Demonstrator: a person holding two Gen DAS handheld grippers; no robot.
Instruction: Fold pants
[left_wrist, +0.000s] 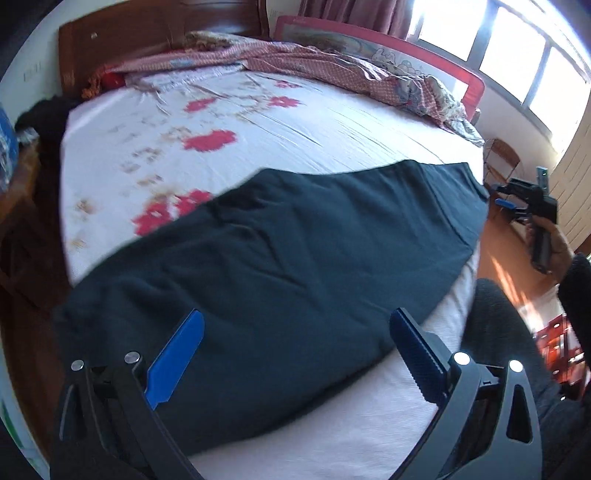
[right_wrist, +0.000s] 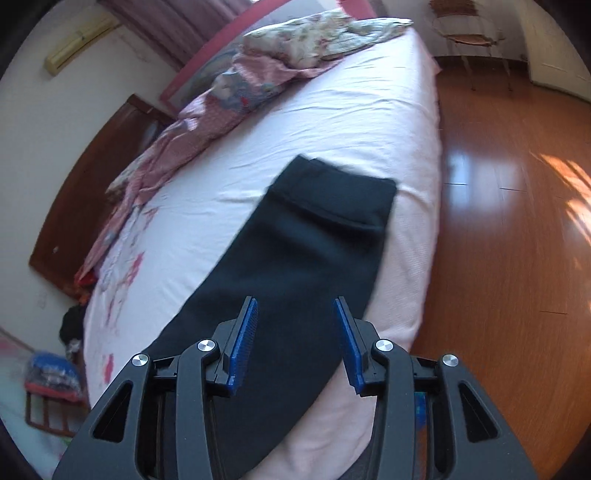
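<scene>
— Where were the pants (left_wrist: 280, 258) at that moment?

— They lay flat on the bed (left_wrist: 332, 122), a long dark strip along its near edge, already doubled leg over leg by the look of it. In the right wrist view the strip ran away from the camera, ending in a hemmed band (right_wrist: 332, 206) at the far end.

— And the tongs?

— The left tongs (left_wrist: 295, 328) stood wide apart above the near part of the cloth, gripping nothing. The right tongs (right_wrist: 295, 317) were partly open, also empty, with fabric showing beneath the gap.

— Which hand sat closer to the work?

— In the left wrist view the right tongs (left_wrist: 532, 206) showed at the far right, off the bed's edge, beyond the strip's end. So each hand seemed to face one end, the long axis running between them. A next fold would probably bring one end onto the other.
</scene>
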